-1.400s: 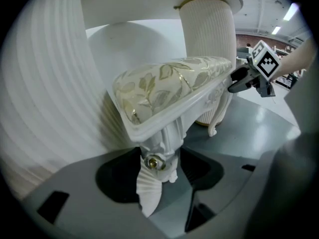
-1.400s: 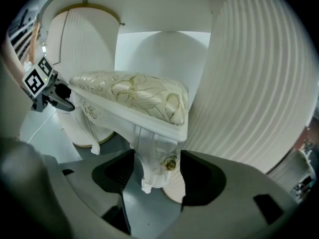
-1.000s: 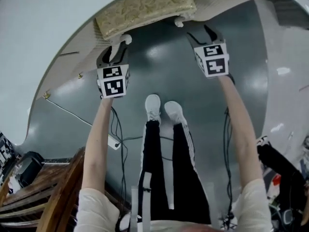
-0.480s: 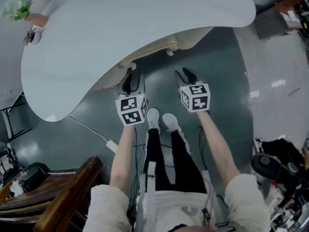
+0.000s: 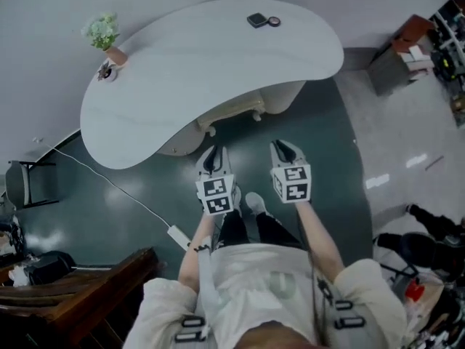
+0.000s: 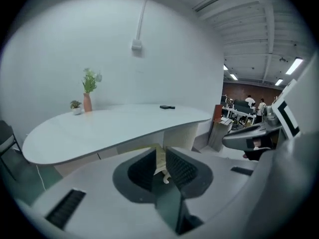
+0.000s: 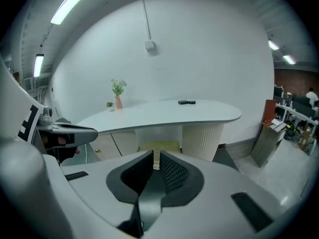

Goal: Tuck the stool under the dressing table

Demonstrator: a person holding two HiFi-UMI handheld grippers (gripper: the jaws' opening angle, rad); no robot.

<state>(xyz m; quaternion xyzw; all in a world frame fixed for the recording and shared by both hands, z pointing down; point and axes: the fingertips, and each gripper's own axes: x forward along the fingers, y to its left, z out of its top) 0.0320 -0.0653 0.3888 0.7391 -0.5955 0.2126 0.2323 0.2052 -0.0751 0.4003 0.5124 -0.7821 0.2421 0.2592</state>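
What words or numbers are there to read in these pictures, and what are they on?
No readable words or numbers anywhere.
Left marker cube and right marker cube: only black-and-white square patterns, no letters.
Dark items on the dressing table: too small to read.
Things on the grey cabinet: too small and blurred to read.

Head view looking steeply down from high above the worktop (image 5: 182, 86) and floor (image 5: 330, 158), both gripper views facing that same worktop from just in front, side by side
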